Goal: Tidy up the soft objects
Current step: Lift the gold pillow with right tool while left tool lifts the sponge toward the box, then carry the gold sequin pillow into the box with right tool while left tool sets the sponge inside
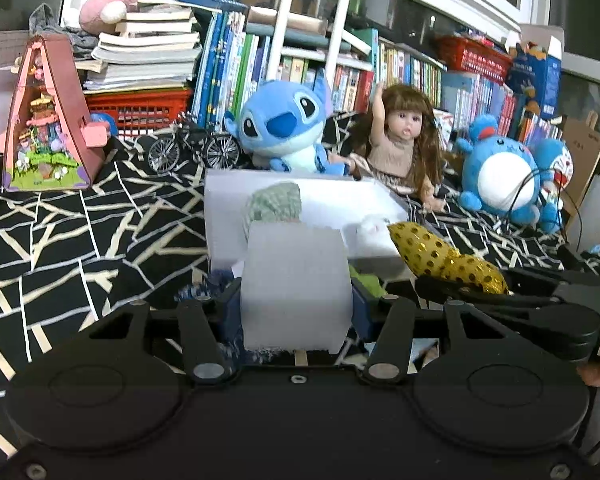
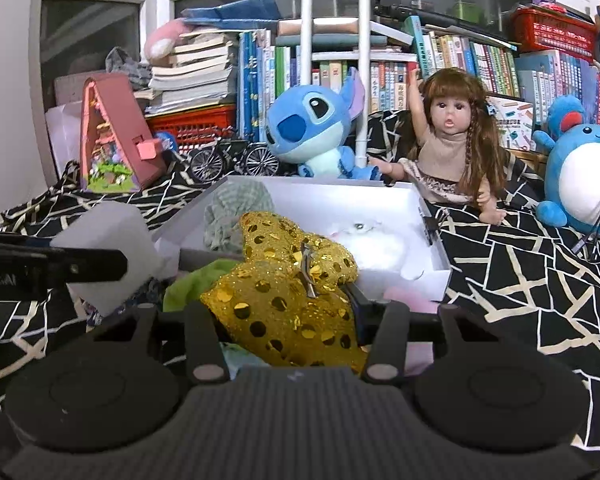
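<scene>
Surface: black bedspread with pale crack pattern [image 2: 520,264], bookshelves behind.
Left gripper [image 1: 296,304]: jaws clamped on white foam block [image 1: 296,288], block upright, held just before the near-left corner of the box.
Box: white open cardboard box [image 2: 436,248], already holding a green knit piece and a white fluffy toy.
Right gripper [image 2: 288,316]: jaws pressed on gold sequinned padded bow [image 2: 284,280], at the box's near edge.
Relation: box lies ahead of both grippers; the bow looks nearer.

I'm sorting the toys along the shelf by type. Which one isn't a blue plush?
The long-haired doll in the beige top, sitting with one arm raised between the big-eared blue plush and the round white-bellied blue plush.
</scene>
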Motion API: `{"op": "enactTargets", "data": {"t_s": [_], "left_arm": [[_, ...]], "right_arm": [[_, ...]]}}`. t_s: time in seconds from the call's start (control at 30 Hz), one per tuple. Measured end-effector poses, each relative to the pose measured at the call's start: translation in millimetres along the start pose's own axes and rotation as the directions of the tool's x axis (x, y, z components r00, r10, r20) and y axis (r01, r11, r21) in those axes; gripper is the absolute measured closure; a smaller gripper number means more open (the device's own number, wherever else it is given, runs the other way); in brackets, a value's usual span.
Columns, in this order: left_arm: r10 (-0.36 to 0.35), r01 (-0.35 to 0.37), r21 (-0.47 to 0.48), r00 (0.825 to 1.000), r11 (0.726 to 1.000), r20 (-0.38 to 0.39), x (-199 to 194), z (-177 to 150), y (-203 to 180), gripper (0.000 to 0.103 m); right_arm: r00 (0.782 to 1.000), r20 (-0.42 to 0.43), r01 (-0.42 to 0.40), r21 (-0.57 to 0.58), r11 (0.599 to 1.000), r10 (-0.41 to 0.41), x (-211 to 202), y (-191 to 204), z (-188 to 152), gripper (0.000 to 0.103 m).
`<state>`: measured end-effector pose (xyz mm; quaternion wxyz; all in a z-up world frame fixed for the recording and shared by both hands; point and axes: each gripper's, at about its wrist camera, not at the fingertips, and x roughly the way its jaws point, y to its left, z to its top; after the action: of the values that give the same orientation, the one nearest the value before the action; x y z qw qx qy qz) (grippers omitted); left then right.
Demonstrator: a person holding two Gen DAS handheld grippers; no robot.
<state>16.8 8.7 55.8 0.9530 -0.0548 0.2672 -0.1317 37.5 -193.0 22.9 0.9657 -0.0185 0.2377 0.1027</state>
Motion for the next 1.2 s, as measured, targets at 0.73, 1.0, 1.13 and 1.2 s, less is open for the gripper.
{"op": "enactTargets", "data": {"t_s": [0.73,1.0,1.13,1.2], "left_arm": [[0.012,-0.009,-0.086,0.999,0.996,0.033,58.5,74.6,28.5,0.052],[0.048,-0.05,-0.145,0.999,0.988,-0.017,110.8,105.7,46.4,0.052],[0.085,-0.09,-0.153,0.996,0.984,-0.042,135.0,112.8,52.9,0.052],[0.073,-0.083,-0.173,0.995,0.981,-0.064,147.7,119.8,55.7,0.052]], "right_arm": [[0.998,0.027,0.052,0.086,0.995,-0.055,31.6,-41.9,52.7,0.051],[0.999,-0.014,0.045,0.166,0.985,-0.043,65.7,-60.4,77.7,0.051],[0.999,-0.038,0.042,0.195,0.98,-0.035,86.6,-65.3,89.9,0.051],[0.998,-0.051,0.042,0.19,0.981,-0.033,98.5,-65.8,96.3,0.051]]}}
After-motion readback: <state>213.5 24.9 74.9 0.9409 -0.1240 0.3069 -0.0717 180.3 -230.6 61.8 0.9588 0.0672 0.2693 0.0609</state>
